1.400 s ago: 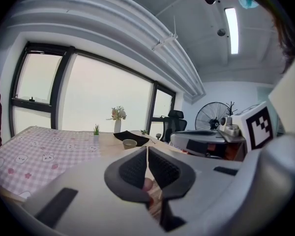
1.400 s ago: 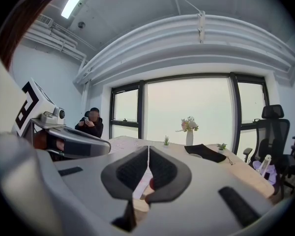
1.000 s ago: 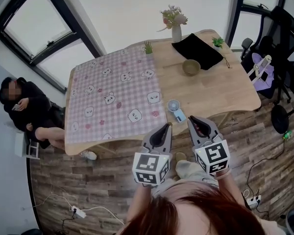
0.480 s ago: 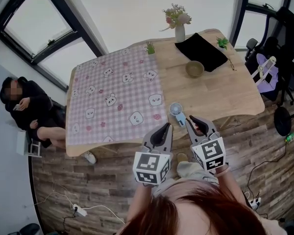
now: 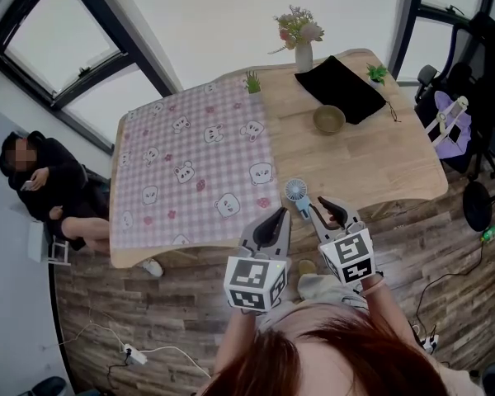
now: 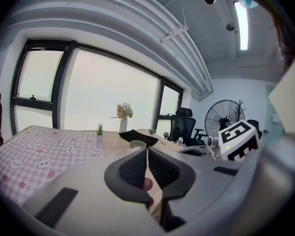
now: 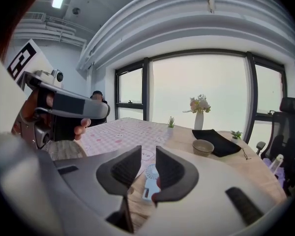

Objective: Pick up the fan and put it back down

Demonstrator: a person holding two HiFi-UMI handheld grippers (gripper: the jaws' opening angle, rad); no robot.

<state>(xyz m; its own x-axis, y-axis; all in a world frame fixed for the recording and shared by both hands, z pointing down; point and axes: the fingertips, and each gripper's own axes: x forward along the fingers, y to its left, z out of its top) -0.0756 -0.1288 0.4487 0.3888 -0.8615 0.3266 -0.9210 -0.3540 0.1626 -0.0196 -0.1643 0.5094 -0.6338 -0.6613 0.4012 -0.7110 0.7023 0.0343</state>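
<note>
Wooden bench (image 5: pixel 371 159): a pink checked cloth (image 5: pixel 190 172) covers its left half.
Fan (image 5: pixel 296 193): pale blue; lies flat on bare wood near the front edge, just beside the cloth.
Right gripper (image 5: pixel 325 208): fingers apart, having just been opening; the fan shows through the gap, with no pad pressing on it.
Left gripper (image 5: pixel 274 221): fingers clenched together, nothing between them; held at the bench's front edge, beside the right gripper.
Far end: bowl (image 5: pixel 328 120), vase (image 5: pixel 304 54).
</note>
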